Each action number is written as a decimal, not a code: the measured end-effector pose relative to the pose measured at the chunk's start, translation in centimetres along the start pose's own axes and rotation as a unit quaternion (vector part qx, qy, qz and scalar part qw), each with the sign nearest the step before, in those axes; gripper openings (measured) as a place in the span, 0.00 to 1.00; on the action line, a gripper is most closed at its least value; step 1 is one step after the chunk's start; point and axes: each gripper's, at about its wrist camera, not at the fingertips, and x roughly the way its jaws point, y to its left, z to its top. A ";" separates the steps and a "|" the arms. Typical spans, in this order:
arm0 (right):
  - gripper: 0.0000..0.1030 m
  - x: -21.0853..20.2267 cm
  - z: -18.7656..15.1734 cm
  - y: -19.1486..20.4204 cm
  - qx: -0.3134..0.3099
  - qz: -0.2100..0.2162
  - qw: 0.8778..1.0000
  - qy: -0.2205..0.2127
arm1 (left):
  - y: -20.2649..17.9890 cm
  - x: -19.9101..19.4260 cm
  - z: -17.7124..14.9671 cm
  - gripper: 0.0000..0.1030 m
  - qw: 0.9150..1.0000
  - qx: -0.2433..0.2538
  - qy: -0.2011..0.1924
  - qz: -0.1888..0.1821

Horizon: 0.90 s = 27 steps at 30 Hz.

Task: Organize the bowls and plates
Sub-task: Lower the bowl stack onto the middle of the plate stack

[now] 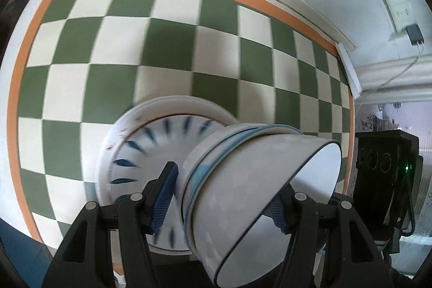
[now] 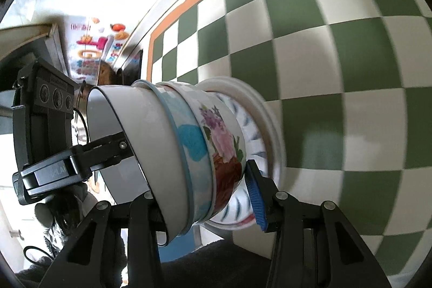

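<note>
A stack of nested bowls (image 1: 251, 174) sits on stacked plates (image 1: 151, 142) with blue dashes, held over a green and cream checkered cloth (image 1: 162, 45). My left gripper (image 1: 224, 201) grips the stack, one blue pad (image 1: 166, 196) under the plates and the other inside the top white bowl (image 1: 297, 193). In the right wrist view the stack shows a white bowl (image 2: 140, 131), a blue-patterned bowl (image 2: 191, 142) and a floral bowl (image 2: 224, 153) on the plates (image 2: 259, 131). My right gripper (image 2: 208, 196) also clamps the stack, with one blue pad (image 2: 255, 196) under the plates. The left gripper (image 2: 81, 153) shows there too.
The checkered cloth (image 2: 337, 58) has an orange border (image 1: 16, 99) and covers the table. A wall socket with a charger (image 1: 413, 34) is at the upper right of the left wrist view. The right gripper body (image 1: 383, 169) shows at the right. Colourful posters (image 2: 94, 45) hang behind.
</note>
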 end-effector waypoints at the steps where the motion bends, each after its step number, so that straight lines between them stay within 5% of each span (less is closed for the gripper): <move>1: 0.45 0.3 -0.1 0.3 -0.005 -0.001 1.000 0.003 | 0.5 0.0 0.0 0.57 1.000 -0.003 -0.001 0.001; 27: 0.45 6.4 1.4 1.6 0.000 -0.034 0.998 0.051 | 5.7 2.4 0.1 0.58 0.999 -0.048 0.022 -0.002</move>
